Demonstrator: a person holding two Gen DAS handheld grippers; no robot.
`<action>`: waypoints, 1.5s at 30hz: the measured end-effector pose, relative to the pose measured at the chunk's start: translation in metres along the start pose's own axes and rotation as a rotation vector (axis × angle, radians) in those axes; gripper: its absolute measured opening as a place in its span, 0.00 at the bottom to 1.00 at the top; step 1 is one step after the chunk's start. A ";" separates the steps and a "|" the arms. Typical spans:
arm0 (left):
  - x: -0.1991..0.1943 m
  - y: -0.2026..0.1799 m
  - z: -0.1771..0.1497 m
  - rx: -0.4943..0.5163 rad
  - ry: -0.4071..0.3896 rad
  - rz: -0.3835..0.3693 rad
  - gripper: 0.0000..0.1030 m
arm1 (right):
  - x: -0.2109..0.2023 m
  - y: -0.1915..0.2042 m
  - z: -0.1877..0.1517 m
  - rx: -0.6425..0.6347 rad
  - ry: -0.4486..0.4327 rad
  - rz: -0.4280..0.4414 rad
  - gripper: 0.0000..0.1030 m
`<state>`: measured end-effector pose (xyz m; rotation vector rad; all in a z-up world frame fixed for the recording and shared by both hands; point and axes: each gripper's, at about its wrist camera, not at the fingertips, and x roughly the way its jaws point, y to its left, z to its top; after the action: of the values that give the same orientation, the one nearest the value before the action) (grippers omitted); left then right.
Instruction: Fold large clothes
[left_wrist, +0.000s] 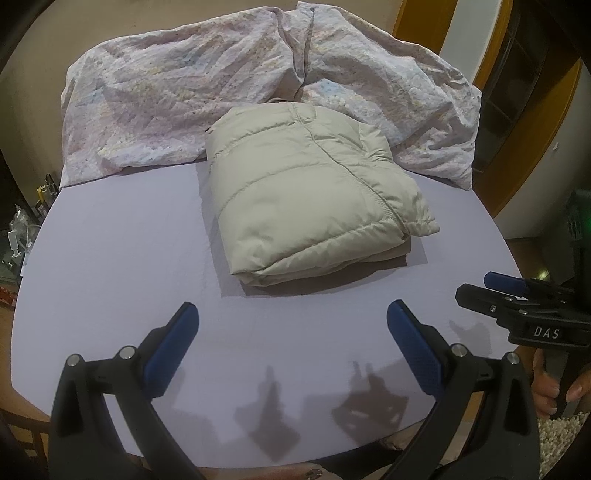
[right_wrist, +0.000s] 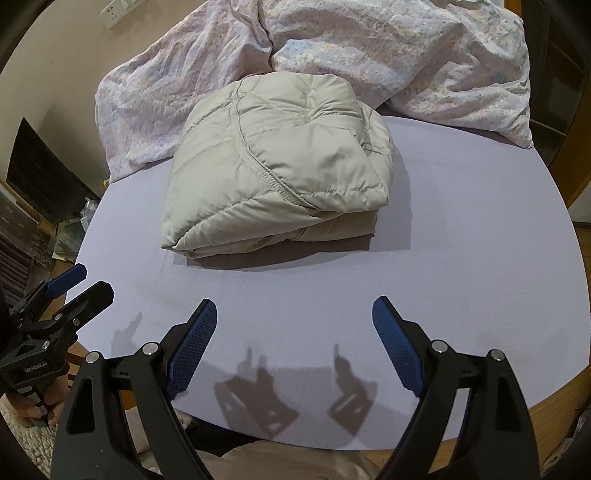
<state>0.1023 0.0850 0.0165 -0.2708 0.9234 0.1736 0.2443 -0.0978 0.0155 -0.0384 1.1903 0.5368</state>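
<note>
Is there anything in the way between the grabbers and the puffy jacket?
No. Only bare purple sheet lies between each open hand-held gripper, left and right, and the folded jacket. The crumpled quilt sits behind the jacket, not in front.

Ahead of your jaws you see the lilac bed (left_wrist: 110, 258) (right_wrist: 461, 240). On it lies the folded jacket (left_wrist: 310, 199) (right_wrist: 273, 173), the quilt (left_wrist: 184, 99) (right_wrist: 369, 48) bunched just beyond it.

Both grippers hover side by side, left gripper (left_wrist: 291, 314) and right gripper (right_wrist: 293, 310), jaws spread wide, holding nothing
</note>
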 end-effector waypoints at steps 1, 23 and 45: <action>0.000 0.001 0.000 0.000 0.000 -0.001 0.98 | 0.000 0.000 0.000 -0.001 0.000 -0.001 0.85; 0.000 0.002 0.000 0.001 0.000 0.002 0.98 | 0.001 0.002 -0.001 0.002 -0.004 0.000 0.85; 0.002 0.005 0.002 -0.002 0.007 0.003 0.98 | 0.007 0.003 -0.001 0.004 0.007 0.008 0.85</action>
<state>0.1038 0.0905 0.0155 -0.2722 0.9303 0.1763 0.2446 -0.0927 0.0094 -0.0325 1.1989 0.5419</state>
